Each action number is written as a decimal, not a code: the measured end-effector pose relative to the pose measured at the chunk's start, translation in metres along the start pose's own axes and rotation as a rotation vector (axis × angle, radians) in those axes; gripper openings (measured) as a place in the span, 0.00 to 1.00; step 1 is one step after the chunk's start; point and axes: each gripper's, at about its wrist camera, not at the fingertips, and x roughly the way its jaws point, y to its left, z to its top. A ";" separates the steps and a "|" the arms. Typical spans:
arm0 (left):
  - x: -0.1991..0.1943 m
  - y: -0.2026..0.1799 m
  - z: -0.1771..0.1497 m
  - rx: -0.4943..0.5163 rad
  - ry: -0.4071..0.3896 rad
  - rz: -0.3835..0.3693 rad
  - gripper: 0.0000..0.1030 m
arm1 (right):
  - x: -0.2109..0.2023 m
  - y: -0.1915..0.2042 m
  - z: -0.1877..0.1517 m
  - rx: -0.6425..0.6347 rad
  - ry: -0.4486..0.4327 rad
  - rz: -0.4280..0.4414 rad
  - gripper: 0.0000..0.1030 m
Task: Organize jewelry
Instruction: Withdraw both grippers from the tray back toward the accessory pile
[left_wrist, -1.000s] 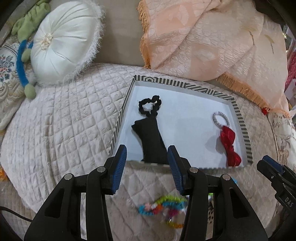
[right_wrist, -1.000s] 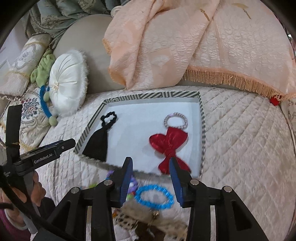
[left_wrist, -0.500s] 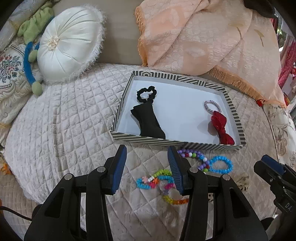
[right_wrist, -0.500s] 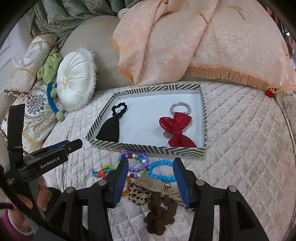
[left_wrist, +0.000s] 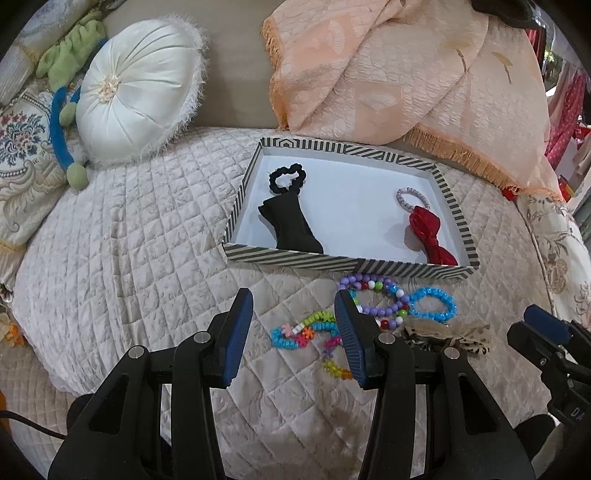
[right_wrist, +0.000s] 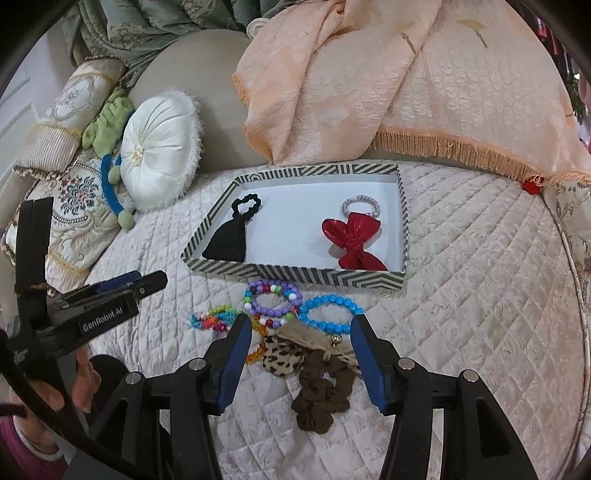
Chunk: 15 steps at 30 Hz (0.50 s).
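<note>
Left gripper (left_wrist: 293, 334): jaws wide apart, holding nothing; hovers over the quilt (left_wrist: 129, 266) short of the tray's near wall. The multicolour bead string shows between and just past its fingertips.
Right gripper (right_wrist: 301, 356): jaws wide apart, nothing gripped; the fabric hair ties lie in the gap between its fingers.
Tray (right_wrist: 295, 275): striped walls, white floor, resting on the quilt at 12 o'clock from both grippers.
Black hair tie (right_wrist: 231, 240): inside the tray, left part; black cloth tail lies toward the near wall, its scrunched loop toward the far wall.
Red bow (right_wrist: 352, 240): inside the tray, right part, with a pale beaded loop (right_wrist: 360, 206) touching its far end.
Purple bead bracelet (right_wrist: 273, 301): on the quilt just outside the tray's near wall, at 11 o'clock from the right gripper; mixed red, green and white beads in it.
Blue bead bracelet (right_wrist: 330, 312): on the quilt beside the purple one, touching or overlapping it; at 1 o'clock from the right gripper.
Multicolour bead string (left_wrist: 308, 332): on the quilt left of the purple bracelet, well outside the tray.
Leopard-print hair tie (right_wrist: 282, 354): on the quilt nearer than the bracelets, a tan cloth piece lying over its far edge.
Brown scrunchie (right_wrist: 321, 400): nearest item, at 6 o'clock from the leopard piece, touching it.
Round white cushion (left_wrist: 136, 88): at 10 o'clock, leaning on the sofa back, well apart from the tray.
Peach fringed throw (left_wrist: 406, 70): draped behind the tray at 1 o'clock.
</note>
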 end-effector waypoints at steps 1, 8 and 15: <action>-0.001 0.002 0.000 -0.004 0.003 -0.002 0.44 | -0.002 -0.001 -0.001 -0.001 0.000 -0.005 0.52; 0.004 0.023 -0.005 -0.049 0.057 -0.039 0.44 | -0.006 -0.018 -0.019 0.009 0.029 -0.013 0.52; 0.024 0.031 -0.019 -0.044 0.134 -0.094 0.44 | 0.005 -0.034 -0.050 0.020 0.099 -0.001 0.52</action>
